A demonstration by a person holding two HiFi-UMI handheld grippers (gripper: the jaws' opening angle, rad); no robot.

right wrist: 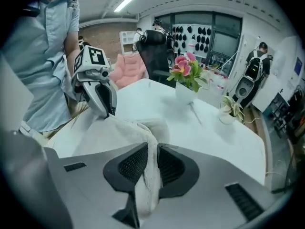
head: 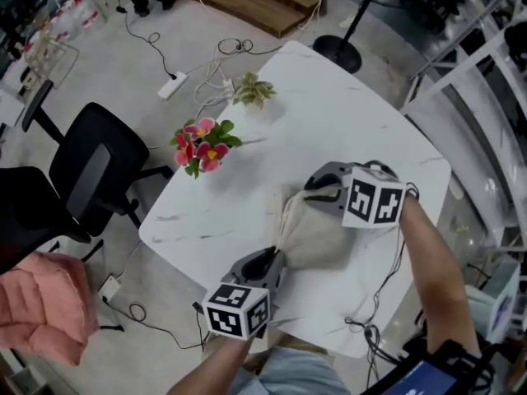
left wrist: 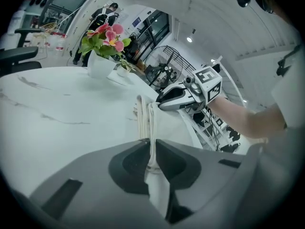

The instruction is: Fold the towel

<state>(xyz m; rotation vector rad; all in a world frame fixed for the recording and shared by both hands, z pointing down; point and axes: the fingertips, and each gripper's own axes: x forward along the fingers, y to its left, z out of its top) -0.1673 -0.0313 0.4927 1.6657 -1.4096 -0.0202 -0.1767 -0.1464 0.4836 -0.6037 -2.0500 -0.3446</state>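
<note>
A cream towel [head: 317, 239] lies bunched on the white marble table [head: 329, 122], near its front edge. My left gripper [head: 276, 258] is shut on the towel's near left edge; in the left gripper view its jaws [left wrist: 148, 144] pinch a thin fold of towel [left wrist: 143, 114]. My right gripper [head: 311, 189] is at the towel's far side, pointing steeply down. In the right gripper view its jaws [right wrist: 153, 149] close on a thick bunch of towel [right wrist: 119, 132]. Each gripper shows in the other's view: the right gripper [left wrist: 162, 99] and the left gripper [right wrist: 107, 111].
A vase of pink flowers [head: 202, 146] and a small green plant [head: 251, 90] stand on the table's far left part. Left of the table are a black office chair [head: 90, 171] and a pink cushion [head: 41, 303]. Cables and a fan base [head: 338, 52] lie on the floor.
</note>
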